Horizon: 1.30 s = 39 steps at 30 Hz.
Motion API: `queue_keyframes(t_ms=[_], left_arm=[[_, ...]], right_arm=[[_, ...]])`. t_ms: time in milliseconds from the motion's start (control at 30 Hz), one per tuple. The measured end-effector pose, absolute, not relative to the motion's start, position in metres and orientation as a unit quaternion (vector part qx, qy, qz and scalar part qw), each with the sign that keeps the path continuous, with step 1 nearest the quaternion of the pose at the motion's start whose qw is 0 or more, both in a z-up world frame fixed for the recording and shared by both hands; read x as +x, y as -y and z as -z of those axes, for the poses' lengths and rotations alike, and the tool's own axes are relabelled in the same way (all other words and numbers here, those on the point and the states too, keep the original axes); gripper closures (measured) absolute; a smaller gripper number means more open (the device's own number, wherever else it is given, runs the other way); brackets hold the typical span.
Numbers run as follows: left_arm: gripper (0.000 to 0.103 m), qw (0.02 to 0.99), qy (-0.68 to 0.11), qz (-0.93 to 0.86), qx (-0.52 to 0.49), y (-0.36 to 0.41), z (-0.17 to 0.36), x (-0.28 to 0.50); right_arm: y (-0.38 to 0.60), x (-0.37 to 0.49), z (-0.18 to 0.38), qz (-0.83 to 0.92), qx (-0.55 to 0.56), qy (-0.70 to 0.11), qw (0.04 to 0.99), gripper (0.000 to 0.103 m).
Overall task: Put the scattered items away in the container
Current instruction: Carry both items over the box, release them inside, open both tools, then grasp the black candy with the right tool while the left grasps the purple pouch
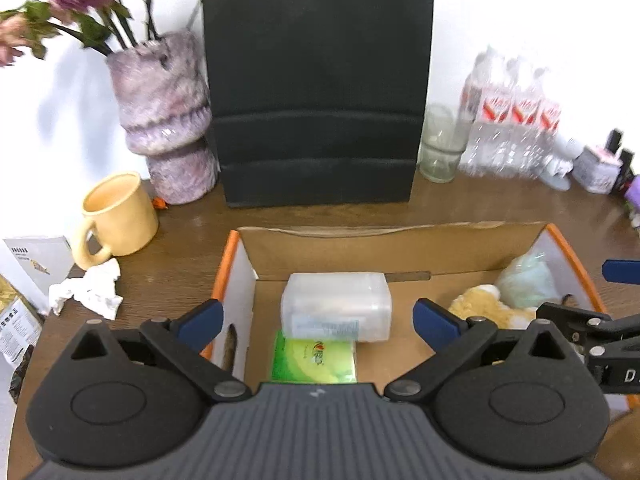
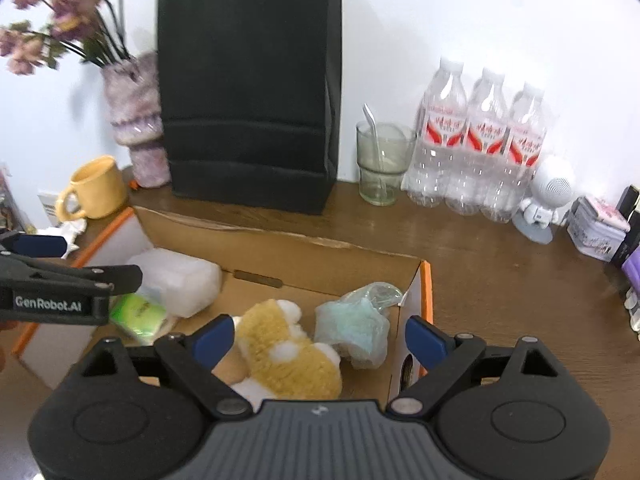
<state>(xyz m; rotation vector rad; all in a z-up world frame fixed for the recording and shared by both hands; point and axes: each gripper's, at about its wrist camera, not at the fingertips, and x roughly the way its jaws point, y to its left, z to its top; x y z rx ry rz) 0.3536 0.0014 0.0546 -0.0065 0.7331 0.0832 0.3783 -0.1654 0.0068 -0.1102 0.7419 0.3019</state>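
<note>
Left wrist view: left gripper [image 1: 318, 318] open and empty above the cardboard box [image 1: 360, 236] on a brown wooden table [image 1: 180, 248]; a translucent plastic case [image 1: 336, 304] and green tissue pack [image 1: 314, 362] lie inside, a crumpled tissue [image 1: 90, 292] outside at 9 o'clock. Right wrist view: right gripper [image 2: 318, 338] open and empty over a plush toy [image 2: 284, 352] and bagged blue item [image 2: 356, 326] in the box, with a black paper bag [image 2: 248, 92] at 12 o'clock against the white wall [image 2: 460, 12].

Between my left blue pads [image 1: 204, 320] I see a frosted white plastic tub [image 1: 336, 306] and green tissue packet [image 1: 314, 362]; between my right ones, a tan-and-white plush toy [image 2: 288, 356].
</note>
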Motion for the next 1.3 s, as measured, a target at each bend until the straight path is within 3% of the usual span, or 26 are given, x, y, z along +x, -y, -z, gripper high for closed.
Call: queue_keyframes(t_ms=[233, 333, 667, 1300], left_arm=[[0.0, 0.953, -0.302, -0.021, -0.007, -0.019, -0.07, 0.279], [0.0, 0.96, -0.277, -0.017, -0.024, -0.027, -0.071, 0.247], [0.0, 0.966, -0.243, 0.014, -0.085, -0.044, -0.037, 0.172], [0.0, 0.933, -0.343, 0.067, -0.08, 0.0, 0.028, 0.11]], right_arm=[[0.185, 0.314, -0.025, -0.164, -0.059, -0.309, 0.935, 0.01], [0.193, 0.284, -0.024, -0.165, -0.066, -0.289, 0.941, 0.0], [0.207, 0.2, 0.011, -0.188, -0.047, -0.276, 0.941, 0.0], [0.192, 0.134, 0.076, -0.187, -0.061, -0.308, 0.931, 0.0]])
